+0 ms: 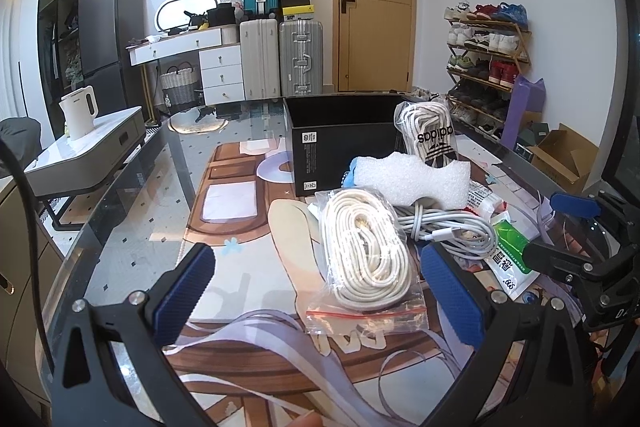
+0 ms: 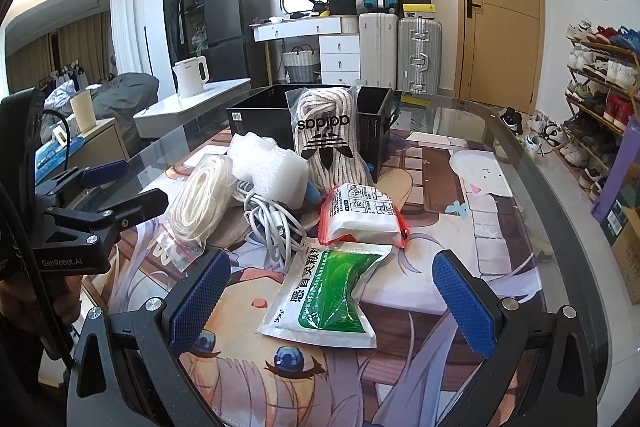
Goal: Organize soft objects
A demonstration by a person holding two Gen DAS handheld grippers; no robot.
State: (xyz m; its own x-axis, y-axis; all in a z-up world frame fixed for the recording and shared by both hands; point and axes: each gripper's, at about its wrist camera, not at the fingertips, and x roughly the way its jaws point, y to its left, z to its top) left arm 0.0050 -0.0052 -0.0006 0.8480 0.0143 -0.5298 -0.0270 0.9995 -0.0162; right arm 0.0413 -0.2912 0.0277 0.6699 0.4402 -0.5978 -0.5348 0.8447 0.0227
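A: What sits in front of my left gripper (image 1: 318,291)?

B: A clear bag of white cord (image 1: 366,259), lying between your spread fingers, untouched. Just past it lie a coiled white cable (image 1: 452,227) and a white foam piece (image 1: 416,181).

A: My left gripper is released and holds nothing. My right gripper (image 2: 332,301) is released too, with a green and white sachet (image 2: 330,301) flat on the mat between its fingers.

B: Only your right camera shows that sachet whole; the left view catches just its edge at far right. The right view also shows a red-edged packet (image 2: 362,217) beyond the sachet, mostly hidden from the left.

A: Farther out?

B: A bag of laces (image 2: 326,137) leans against the black box (image 2: 256,119), ahead of both grippers, on the glass table (image 2: 500,131).
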